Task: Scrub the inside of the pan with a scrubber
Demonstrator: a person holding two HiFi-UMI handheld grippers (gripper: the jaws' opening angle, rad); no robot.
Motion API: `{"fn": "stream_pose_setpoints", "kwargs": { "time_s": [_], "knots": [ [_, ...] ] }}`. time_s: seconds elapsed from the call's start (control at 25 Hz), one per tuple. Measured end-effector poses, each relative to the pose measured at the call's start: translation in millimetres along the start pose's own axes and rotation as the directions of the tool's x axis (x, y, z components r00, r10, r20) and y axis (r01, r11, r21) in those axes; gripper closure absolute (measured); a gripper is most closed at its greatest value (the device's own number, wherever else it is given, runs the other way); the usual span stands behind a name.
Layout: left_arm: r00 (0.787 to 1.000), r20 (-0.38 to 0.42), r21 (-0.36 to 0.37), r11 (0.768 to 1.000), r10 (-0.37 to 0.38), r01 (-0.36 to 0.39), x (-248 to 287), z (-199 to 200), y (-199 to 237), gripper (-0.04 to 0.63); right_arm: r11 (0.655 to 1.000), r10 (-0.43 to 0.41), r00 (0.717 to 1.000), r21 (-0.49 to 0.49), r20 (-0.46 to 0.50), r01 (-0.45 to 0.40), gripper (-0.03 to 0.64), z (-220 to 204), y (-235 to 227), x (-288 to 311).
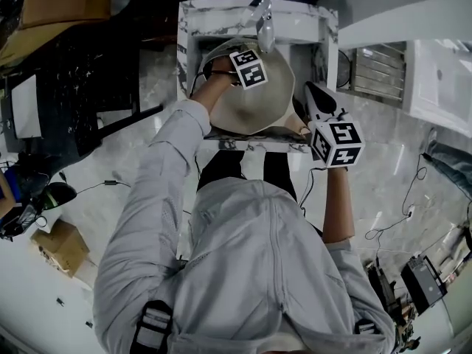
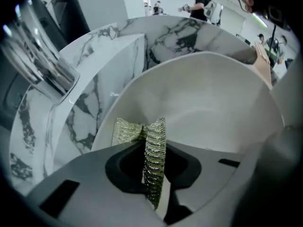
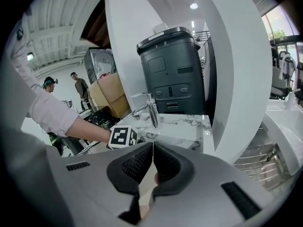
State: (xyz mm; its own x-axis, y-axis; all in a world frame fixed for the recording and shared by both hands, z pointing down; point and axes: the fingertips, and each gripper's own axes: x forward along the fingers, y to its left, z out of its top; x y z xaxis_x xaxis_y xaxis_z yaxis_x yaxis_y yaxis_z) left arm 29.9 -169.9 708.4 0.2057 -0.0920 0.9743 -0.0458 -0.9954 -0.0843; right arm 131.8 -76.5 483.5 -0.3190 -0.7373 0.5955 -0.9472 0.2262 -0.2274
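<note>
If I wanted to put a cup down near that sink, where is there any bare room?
The marble ledge beside the tap is bare. The basin is crowded: the pan fills it, with the left gripper and scrubber inside and the right gripper at its rim.

We see a glossy grey marble floor (image 1: pixel 110 161) across the head view, with cables (image 1: pixel 408 214) trailing at lower right and a cardboard box (image 1: pixel 60 245) at lower left. A veined marble sink unit (image 1: pixel 221 15) with a chrome faucet (image 1: pixel 263 17) sits at top centre. In the right gripper view a dark grey machine (image 3: pixel 173 65) stands at centre, a ceiling light (image 3: pixel 193 6) glows above it, and a window (image 3: pixel 279 27) shows at upper right.
</note>
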Motion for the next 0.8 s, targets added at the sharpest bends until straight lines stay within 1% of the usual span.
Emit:
{"fn": "stream_pose_setpoints", "kwargs": {
  "time_s": [0.08, 0.16, 0.24, 0.36, 0.56, 0.68, 0.76, 0.8],
  "knots": [
    [0.999, 0.045, -0.084, 0.996, -0.031, 0.034, 1.6, 6.3, -3.6, 0.525, 1.0, 0.007, 1.0, -0.006, -0.006, -0.007, 0.581, -1.2, -2.6, 0.1],
    [0.995, 0.081, -0.152, 0.986, -0.055, 0.067, 3.5, 11.5, -7.3, 0.525, 1.0, 0.013, 1.0, -0.011, -0.01, -0.013, 0.581, -2.5, -4.6, -0.3],
    [0.99, 0.117, -0.202, 0.974, -0.079, 0.101, 4.3, 17.4, -11.3, 0.525, 1.0, 0.02, 1.0, -0.016, -0.012, -0.02, 0.581, -2.9, -6.6, -0.9],
    [0.978, 0.165, -0.255, 0.952, -0.128, 0.168, 4.3, 27.8, -20.4, 0.525, 0.999, 0.031, 0.999, -0.025, -0.018, -0.031, 0.581, -2.9, -9.7, -2.3],
    [0.964, 0.214, -0.308, 0.925, -0.161, 0.223, 2.9, 39.7, -31.1, 0.525, 0.998, 0.045, 0.999, -0.036, -0.021, -0.045, 0.581, -3.0, -14.3, -5.9],
    [0.943, 0.263, -0.286, 0.917, -0.204, 0.278, -4.1, 53.0, -43.5, 0.525, 0.998, 0.054, 0.998, -0.044, -0.023, -0.055, 0.581, -5.6, -15.2, -8.0],
    [0.928, 0.309, -0.269, 0.916, -0.209, 0.297, -8.3, 65.8, -48.4, 0.525, 0.997, 0.062, 0.998, -0.047, -0.023, -0.063, 0.581, -7.6, -14.2, -10.0],
    [0.926, 0.319, -0.269, 0.917, -0.204, 0.294, -9.5, 69.1, -49.5, 0.525, 0.997, 0.065, 0.998, -0.048, -0.023, -0.066, 0.581, -8.7, -13.7, -11.3]
  ]
}}
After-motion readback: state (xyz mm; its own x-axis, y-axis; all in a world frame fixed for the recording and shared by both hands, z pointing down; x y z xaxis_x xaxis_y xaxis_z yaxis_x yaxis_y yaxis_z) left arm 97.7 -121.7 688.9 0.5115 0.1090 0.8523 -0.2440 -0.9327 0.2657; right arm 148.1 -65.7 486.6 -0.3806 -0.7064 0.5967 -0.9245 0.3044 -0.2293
